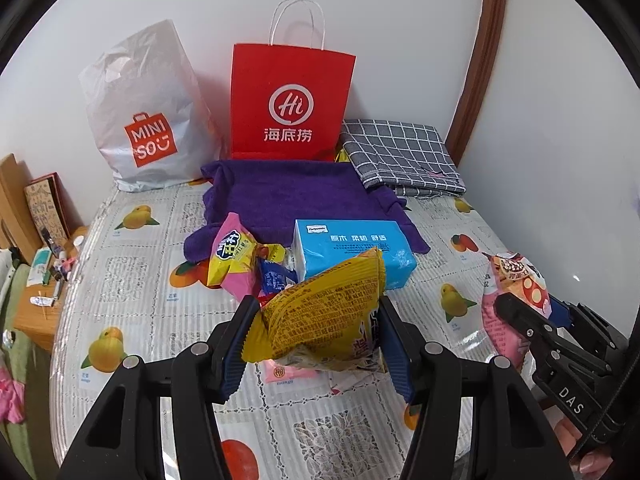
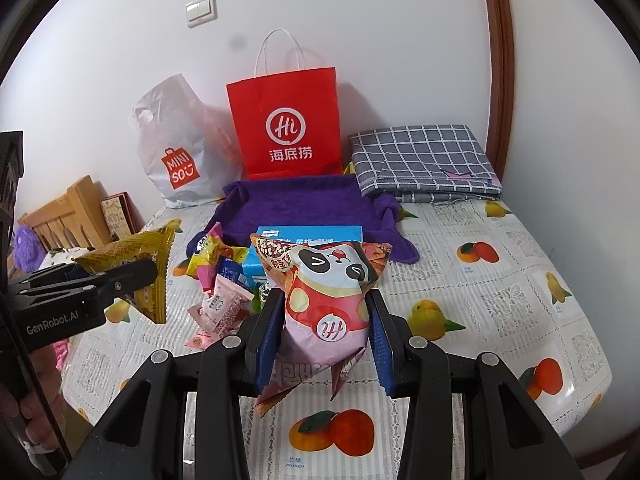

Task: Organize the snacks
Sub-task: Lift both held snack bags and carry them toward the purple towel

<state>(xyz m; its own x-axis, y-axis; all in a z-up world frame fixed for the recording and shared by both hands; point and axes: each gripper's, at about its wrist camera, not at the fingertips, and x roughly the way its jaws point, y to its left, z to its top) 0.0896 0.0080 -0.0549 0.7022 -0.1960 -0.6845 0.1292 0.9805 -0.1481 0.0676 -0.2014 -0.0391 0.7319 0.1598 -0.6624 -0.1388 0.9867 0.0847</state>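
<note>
- Gripping a yellow snack bag (image 1: 320,312) in our left gripper (image 1: 316,336), we are pressing both blue pads into its sides and holding it above the table (image 1: 132,300), in front of the blue tissue pack (image 1: 352,250).
- We are clamping a pink panda snack bag (image 2: 326,304) in our right gripper (image 2: 324,332), also in front of the tissue pack and clear of the fruit-print cloth.
- Our left wrist view is showing the right gripper from the side, off to the right of the tissue pack, with the pink bag sticking out of it.
- Our right wrist view is giving the reverse: the left gripper coming in left of the tissue pack, the yellow bag's crimped edge hanging below its fingers.
- Only the right wrist view is showing the small pink packets (image 2: 224,308) lying loose on the table left of the tissue pack; the left view is hiding most of them behind the yellow bag.
- We are seeing the purple towel (image 1: 288,192) behind the tissue pack, and the red paper bag (image 1: 290,104) standing behind that.
</note>
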